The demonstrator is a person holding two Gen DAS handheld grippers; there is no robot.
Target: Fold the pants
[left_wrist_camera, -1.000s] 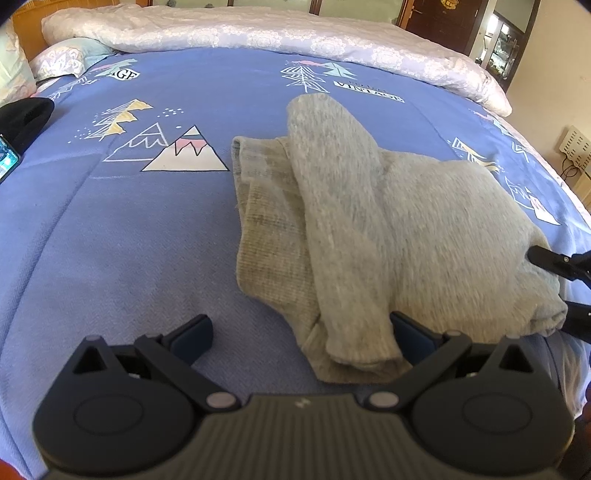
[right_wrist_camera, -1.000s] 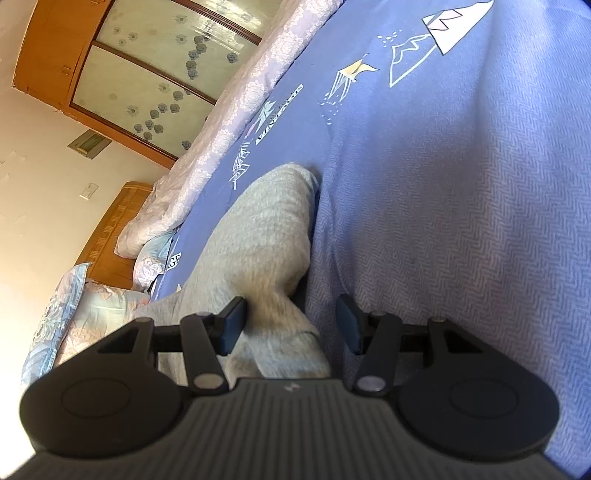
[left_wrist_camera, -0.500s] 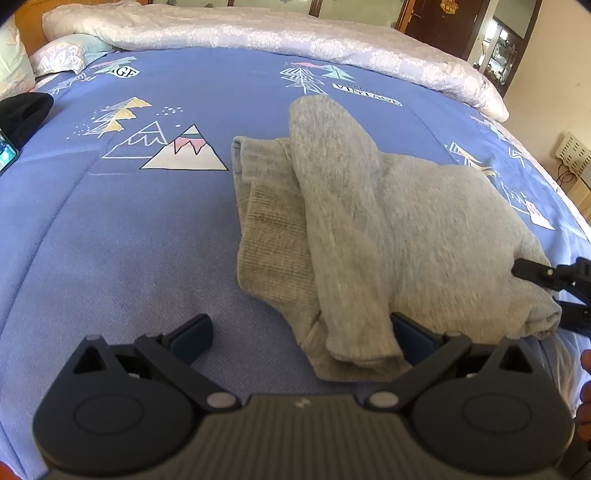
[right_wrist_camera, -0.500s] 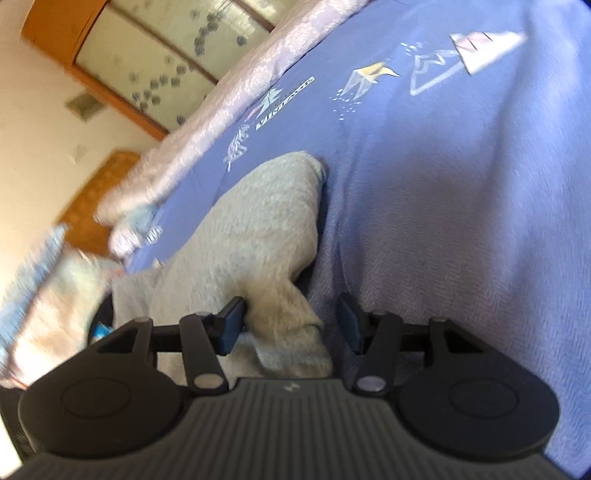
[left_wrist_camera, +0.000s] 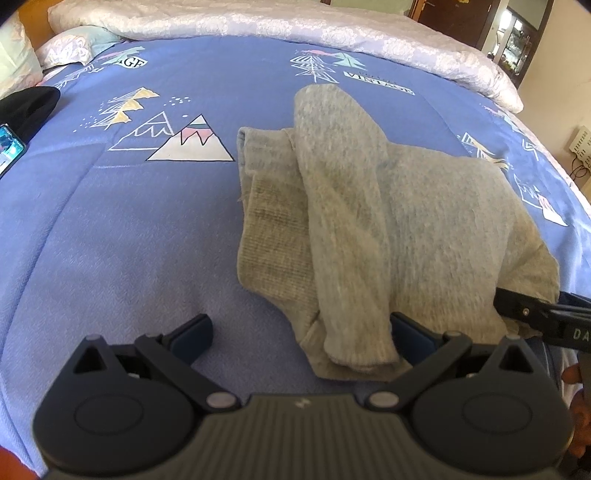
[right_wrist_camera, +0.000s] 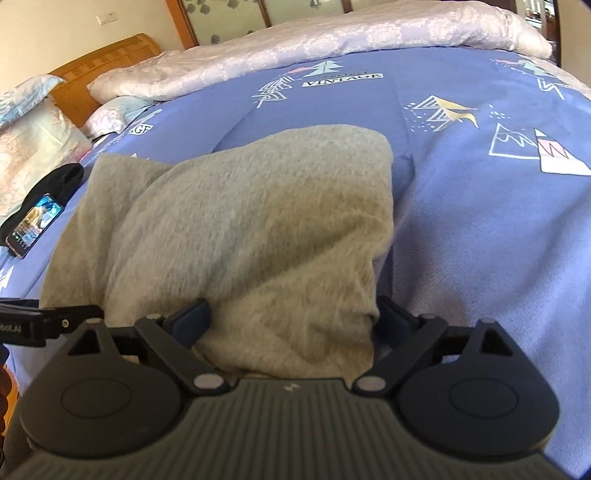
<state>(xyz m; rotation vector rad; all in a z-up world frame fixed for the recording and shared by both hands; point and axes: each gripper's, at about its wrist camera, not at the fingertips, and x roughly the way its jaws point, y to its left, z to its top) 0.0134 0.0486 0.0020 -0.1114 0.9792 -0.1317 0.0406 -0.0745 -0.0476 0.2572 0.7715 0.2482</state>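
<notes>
Spreading under everything is the blue bedspread (left_wrist_camera: 110, 229), and I take the grey pants (left_wrist_camera: 436, 229) lying on it as my landmark. They sit as a partly folded bundle, a broad body with one leg (left_wrist_camera: 340, 221) doubled over its top, and that leg's long axis runs from the near edge away toward the pale quilt (left_wrist_camera: 258, 22) rolled up at the far side of the pants. My left gripper (left_wrist_camera: 301, 334) is at the near end of that leg: its fingers stand wide apart, the right pad (left_wrist_camera: 410, 334) touching the cuff's side while the left pad rests well off the cloth on bare bedspread, so the cuff lies toward the right half of my opening. My right gripper (right_wrist_camera: 291, 321) is at the pants' other near corner, fingers likewise apart and straddling a fold of the thick body without pinching it, so far as I can tell. Judging from this, the left gripper is the nearer one to the leg's end, and the next fold turns on closing there and carrying along the leg's length. Beyond the pants' left side lie a black cloth (left_wrist_camera: 29, 107) and a lit phone (right_wrist_camera: 35, 221), well apart from them.
</notes>
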